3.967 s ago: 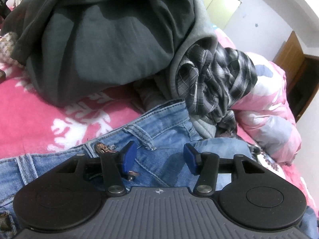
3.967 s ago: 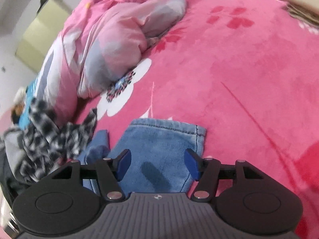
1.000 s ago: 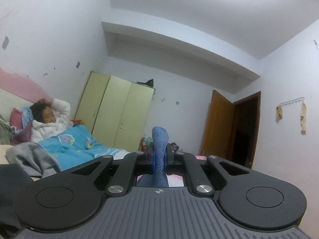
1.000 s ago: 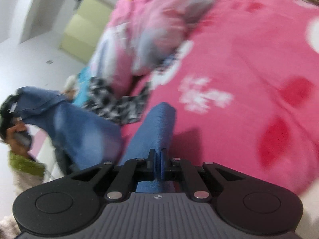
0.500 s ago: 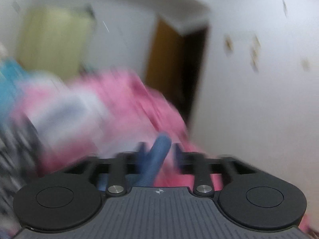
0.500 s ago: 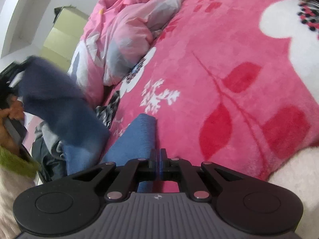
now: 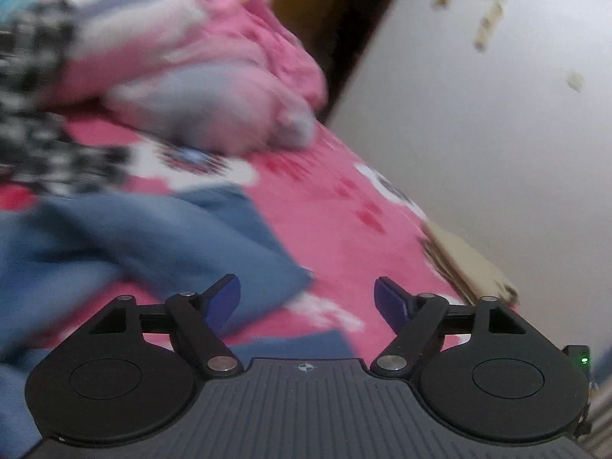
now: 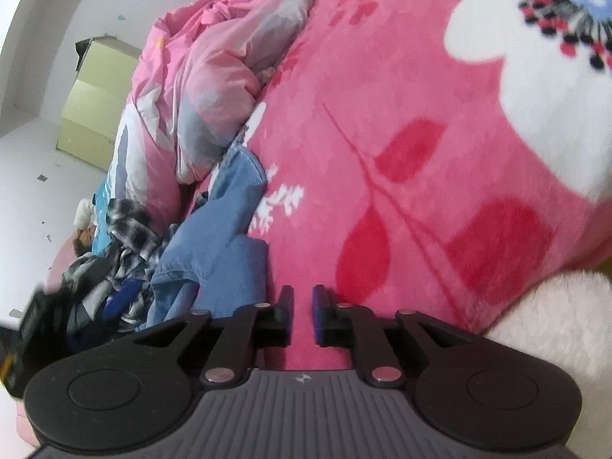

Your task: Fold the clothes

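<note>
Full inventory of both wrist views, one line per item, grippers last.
blue denim jeans: 1, blue, crumpled on the blanket, left of the right gripper
pink fleece blanket with white flowers: 1, pink, red and white, covers the bed
pink and grey quilt: 1, bunched at the bed's far side
black and white plaid shirt: 1, in the clothes pile beyond the jeans
pale yellow wardrobe: 1, against the far wall
brown wooden door: 1, behind the bed, blurred
white fluffy fabric: 1, lower right, beside the blanket
left gripper: 1, black with blue pads, open, nothing between
right gripper: 1, black, narrowly open, empty
</note>
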Action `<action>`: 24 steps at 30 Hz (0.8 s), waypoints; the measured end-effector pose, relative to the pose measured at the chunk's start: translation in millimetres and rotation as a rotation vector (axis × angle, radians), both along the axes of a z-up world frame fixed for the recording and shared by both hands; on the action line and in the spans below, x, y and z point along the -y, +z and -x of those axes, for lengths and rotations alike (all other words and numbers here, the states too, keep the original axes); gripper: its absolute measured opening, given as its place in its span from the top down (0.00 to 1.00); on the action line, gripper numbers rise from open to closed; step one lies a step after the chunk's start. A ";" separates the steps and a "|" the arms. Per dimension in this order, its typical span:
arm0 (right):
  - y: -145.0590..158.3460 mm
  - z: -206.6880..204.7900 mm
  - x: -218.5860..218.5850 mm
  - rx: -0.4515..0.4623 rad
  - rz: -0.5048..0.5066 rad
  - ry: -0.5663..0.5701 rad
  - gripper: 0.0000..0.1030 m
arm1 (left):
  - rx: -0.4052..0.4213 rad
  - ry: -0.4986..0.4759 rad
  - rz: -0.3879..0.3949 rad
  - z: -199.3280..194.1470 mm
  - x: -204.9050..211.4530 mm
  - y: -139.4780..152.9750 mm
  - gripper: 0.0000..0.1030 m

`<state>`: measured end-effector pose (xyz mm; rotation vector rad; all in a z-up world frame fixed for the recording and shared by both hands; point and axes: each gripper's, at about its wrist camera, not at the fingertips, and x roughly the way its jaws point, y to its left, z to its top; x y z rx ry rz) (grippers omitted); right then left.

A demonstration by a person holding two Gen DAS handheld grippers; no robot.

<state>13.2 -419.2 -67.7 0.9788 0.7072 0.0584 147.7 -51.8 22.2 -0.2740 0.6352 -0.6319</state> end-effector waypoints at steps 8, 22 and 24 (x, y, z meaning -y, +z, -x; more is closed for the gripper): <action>44.3 -56.5 -12.8 0.066 0.074 0.064 0.52 | 0.032 0.362 0.055 9.9 -130.9 -0.7 0.17; 15.4 -264.6 -44.3 -0.140 0.337 0.134 0.29 | -0.046 0.604 0.149 -38.3 -204.9 -43.4 0.17; 20.3 -275.7 -59.4 -0.141 0.417 0.175 0.34 | -0.056 0.622 0.151 -45.9 -210.5 -49.4 0.17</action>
